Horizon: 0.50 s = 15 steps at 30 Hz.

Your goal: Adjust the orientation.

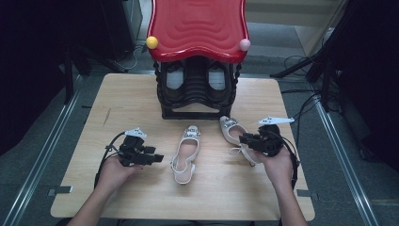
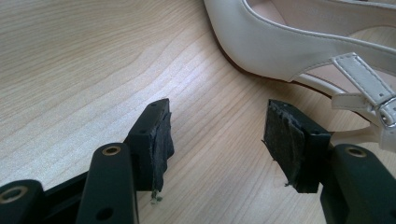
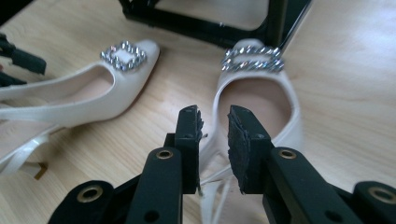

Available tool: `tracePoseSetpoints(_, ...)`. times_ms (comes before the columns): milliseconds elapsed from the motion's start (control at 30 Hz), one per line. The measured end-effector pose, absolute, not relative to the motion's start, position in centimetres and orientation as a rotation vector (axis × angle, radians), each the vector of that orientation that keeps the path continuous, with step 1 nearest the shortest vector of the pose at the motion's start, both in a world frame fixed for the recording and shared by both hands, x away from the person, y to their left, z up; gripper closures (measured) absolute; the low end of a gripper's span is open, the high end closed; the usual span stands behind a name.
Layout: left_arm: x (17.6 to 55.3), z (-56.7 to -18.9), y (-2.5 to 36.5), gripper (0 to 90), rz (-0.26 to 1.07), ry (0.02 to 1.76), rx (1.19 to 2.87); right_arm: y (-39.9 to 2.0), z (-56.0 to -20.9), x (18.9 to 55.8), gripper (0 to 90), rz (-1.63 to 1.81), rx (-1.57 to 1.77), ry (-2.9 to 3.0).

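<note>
right gripper (image 3: 214,122) over toe-away shoe (image 3: 254,100)

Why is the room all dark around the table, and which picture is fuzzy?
High view: light falls on the wooden table, the surroundings stay black. Right gripper view: the near jaws look soft and the right shoe is a bit blurred. Left gripper view: the wood grain is sharp.

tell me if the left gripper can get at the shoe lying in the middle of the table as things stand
Probably yes. The left gripper is open, low over the table, and the middle shoe lies just beside it with bare wood between. In the left gripper view the shoe's side sits just ahead of the open jaws.
</note>
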<state>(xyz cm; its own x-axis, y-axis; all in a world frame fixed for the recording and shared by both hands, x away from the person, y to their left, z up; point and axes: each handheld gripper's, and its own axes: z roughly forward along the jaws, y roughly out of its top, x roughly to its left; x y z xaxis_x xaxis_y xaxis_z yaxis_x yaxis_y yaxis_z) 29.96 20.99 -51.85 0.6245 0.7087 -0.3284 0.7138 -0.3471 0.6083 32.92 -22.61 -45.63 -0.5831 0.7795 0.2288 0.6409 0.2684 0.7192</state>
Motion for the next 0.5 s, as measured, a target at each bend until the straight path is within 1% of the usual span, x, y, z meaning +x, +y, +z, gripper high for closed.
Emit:
tracePoseSetpoints(100, 30.0, -51.9, 20.9, 41.7, -0.01, 1.108, 2.107, -23.7, -45.2, 32.9, 76.1, 1.231, 1.351, 2.309)
tracePoseSetpoints(233, 30.0, -52.0, 20.7, 41.7, -0.011, 1.104, 2.118, -25.0, -45.6, 33.5, 75.2, 1.213, 1.399, 2.273)
tracePoseSetpoints(333, 30.0, -52.0, 20.6, 41.7, -0.012, 1.102, 2.123, -25.5, -46.4, 34.1, 68.8, 1.19, 1.436, 2.262)
tracePoseSetpoints(400, 30.0, -52.1, 20.6, 41.7, -0.01, 1.1, 2.128, -25.5, -47.0, 34.6, 67.3, 1.161, 1.447, 2.269)
tracePoseSetpoints(500, 29.9, -52.0, 20.6, 41.7, -0.011, 1.103, 2.129, -25.1, -47.6, 35.2, 62.2, 1.133, 1.455, 2.28)
